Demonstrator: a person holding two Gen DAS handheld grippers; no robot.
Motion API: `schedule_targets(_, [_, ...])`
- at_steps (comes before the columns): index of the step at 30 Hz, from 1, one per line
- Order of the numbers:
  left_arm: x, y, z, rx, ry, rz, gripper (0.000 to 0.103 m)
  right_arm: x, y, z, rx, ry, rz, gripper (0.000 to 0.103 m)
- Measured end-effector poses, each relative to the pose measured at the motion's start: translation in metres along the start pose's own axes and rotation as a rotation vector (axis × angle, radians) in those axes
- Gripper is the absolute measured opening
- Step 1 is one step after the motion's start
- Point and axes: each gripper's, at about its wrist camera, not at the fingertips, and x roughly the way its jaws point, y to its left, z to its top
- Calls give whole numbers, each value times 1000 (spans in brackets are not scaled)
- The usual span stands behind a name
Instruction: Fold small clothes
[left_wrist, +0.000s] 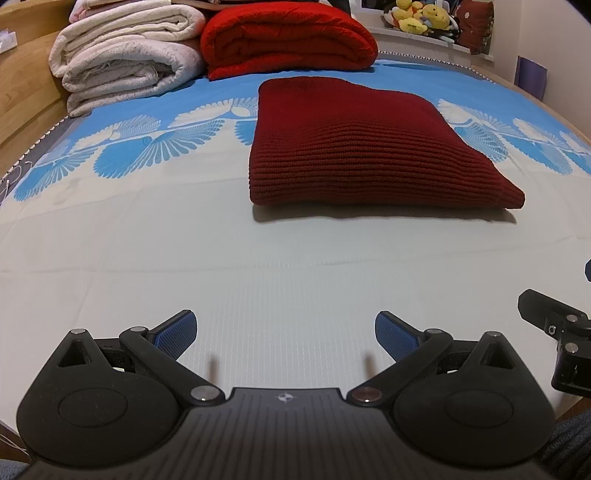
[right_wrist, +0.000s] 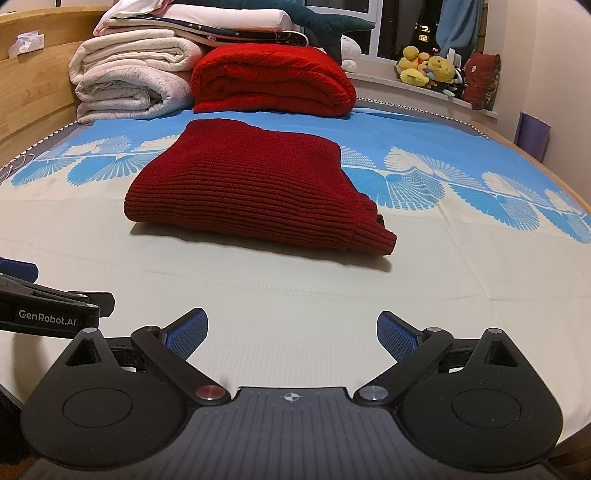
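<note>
Folded dark red knit sweater (left_wrist: 373, 147) lies on the bed (left_wrist: 184, 258), roughly in the middle of the mattress, its far part over the blue fan-patterned band of the sheet and its near folded edge on the plain pale part. From my left wrist camera the sweater sits ahead and slightly right; from the right wrist camera a ribbed cuff or hem pokes out at its near right corner. My left gripper (left_wrist: 286, 334) hovers low over the pale sheet near the bed's near edge, well apart from the sweater, its blue-padded fingers (left_wrist: 177, 330) spread wide with nothing between them. My right gripper (right_wrist: 291, 332) is beside it at the same near edge, its jaws likewise spread wide and holding nothing; part of each gripper's black body shows at the side of the other's view. At the far left corner of the bed, against the wooden headboard (right_wrist: 33, 74), stands a stack of cream blankets (right_wrist: 129, 85), and just beside it a rolled bright red blanket (right_wrist: 273, 81), which lies just behind the sweater. Beyond the bed's far edge, a windowsill holds yellow plush toys (right_wrist: 428, 68). I cannot tell whether the sweater's fold is neat on its far side.
</note>
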Motion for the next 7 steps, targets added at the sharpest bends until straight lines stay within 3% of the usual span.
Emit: schedule_targets(7, [0,-2,-1,4,-1,1,103,0,0,-1,1,-1,8,98])
